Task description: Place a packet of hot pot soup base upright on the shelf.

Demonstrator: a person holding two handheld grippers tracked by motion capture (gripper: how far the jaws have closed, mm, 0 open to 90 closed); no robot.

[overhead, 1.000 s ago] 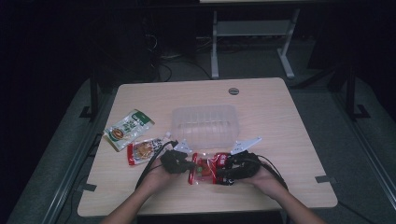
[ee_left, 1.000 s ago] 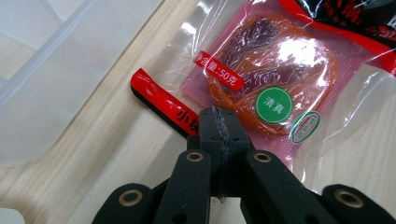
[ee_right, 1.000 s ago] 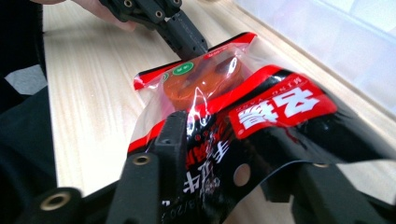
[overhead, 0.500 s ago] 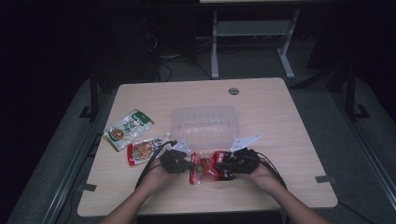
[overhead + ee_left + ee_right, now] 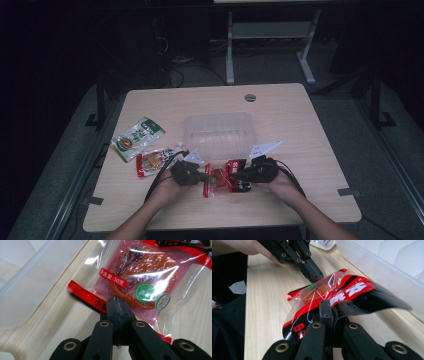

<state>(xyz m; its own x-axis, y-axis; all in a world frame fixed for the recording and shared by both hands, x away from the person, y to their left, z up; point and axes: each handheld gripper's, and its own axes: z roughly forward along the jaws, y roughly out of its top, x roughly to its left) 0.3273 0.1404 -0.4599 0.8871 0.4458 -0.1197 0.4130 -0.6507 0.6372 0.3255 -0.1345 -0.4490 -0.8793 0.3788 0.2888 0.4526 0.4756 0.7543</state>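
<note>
A red and clear snack packet (image 5: 222, 181) hangs between my two grippers near the table's front edge. The left gripper (image 5: 204, 177) is shut on the packet's clear left edge (image 5: 142, 282), its tips (image 5: 117, 302) pinching the red seal strip. The right gripper (image 5: 239, 176) is shut on the opposite, black-and-red end (image 5: 342, 290). Its jaws (image 5: 325, 305) have just been closing onto that end. In the right gripper view, the left gripper (image 5: 315, 273) grips the far side of the packet, which is raised off the wood.
A clear plastic container (image 5: 220, 132) stands just behind the grippers, close to both (image 5: 25, 277) (image 5: 387, 260). A green packet (image 5: 137, 137) and a red-edged packet (image 5: 152, 161) lie at the left. The table's front edge (image 5: 220, 225) is near the person's forearms.
The right gripper has edged slightly away from the front edge and now holds the packet's right end. The left gripper has stayed put with its grip.
</note>
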